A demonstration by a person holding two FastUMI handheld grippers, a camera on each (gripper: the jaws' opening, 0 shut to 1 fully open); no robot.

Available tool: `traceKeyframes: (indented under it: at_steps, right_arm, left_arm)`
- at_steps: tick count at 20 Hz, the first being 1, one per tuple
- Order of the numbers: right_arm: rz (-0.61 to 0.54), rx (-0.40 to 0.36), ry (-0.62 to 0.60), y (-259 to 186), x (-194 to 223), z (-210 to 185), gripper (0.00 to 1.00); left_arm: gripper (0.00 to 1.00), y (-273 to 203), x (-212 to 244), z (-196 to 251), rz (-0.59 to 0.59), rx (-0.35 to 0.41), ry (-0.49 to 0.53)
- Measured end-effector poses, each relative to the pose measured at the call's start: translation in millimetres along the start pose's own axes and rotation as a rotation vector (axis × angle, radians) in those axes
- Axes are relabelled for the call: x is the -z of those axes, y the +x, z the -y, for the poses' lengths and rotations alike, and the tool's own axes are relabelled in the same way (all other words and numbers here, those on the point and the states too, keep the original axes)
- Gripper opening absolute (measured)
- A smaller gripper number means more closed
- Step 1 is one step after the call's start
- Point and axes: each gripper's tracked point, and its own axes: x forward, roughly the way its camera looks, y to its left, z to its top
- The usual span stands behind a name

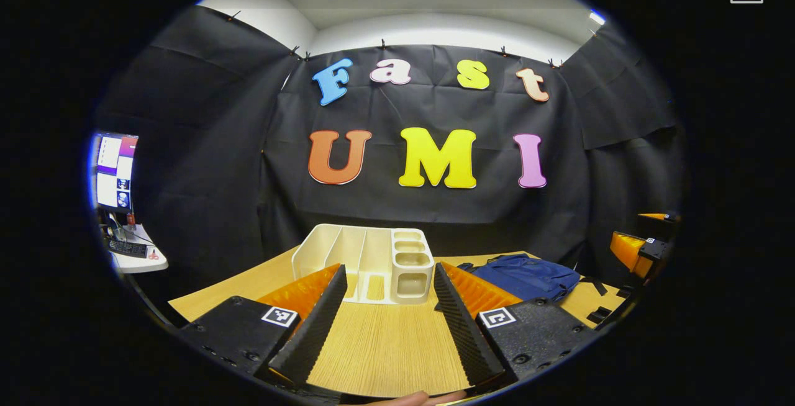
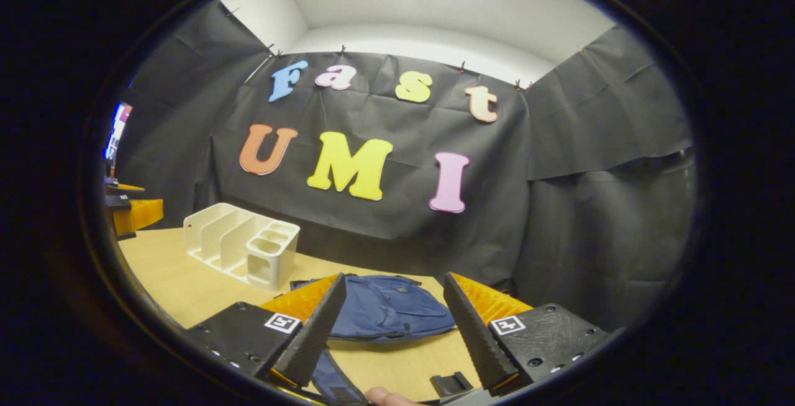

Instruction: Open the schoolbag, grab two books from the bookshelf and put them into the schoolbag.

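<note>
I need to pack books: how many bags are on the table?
1: a blue bag lies flat on the table, right of the white shelf, ahead of the right gripper. None seems hidden.

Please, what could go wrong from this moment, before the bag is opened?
1. The blue bag lies flat and soft; the right claw, open above it, may pinch cloth instead of the zipper.
2. A strap trails toward the table edge and could snag.
3. The white rack ahead of the open left claw shows no books in its slots.

schoolbag [image 2: 388, 306] right of bookshelf [image 2: 239, 244], on table [image 2: 168, 275]
</note>
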Motion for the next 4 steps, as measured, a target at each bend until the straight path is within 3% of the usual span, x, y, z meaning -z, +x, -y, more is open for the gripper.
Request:
traceKeyframes:
  at_steps: [4]
  right_arm:
    - [-0.001,0.013,0.0,-0.2,-0.5,4.9,0.92]
  left_arm:
    - [0.9,-1.1,1.3,2.4,0.001,0.014,0.01]
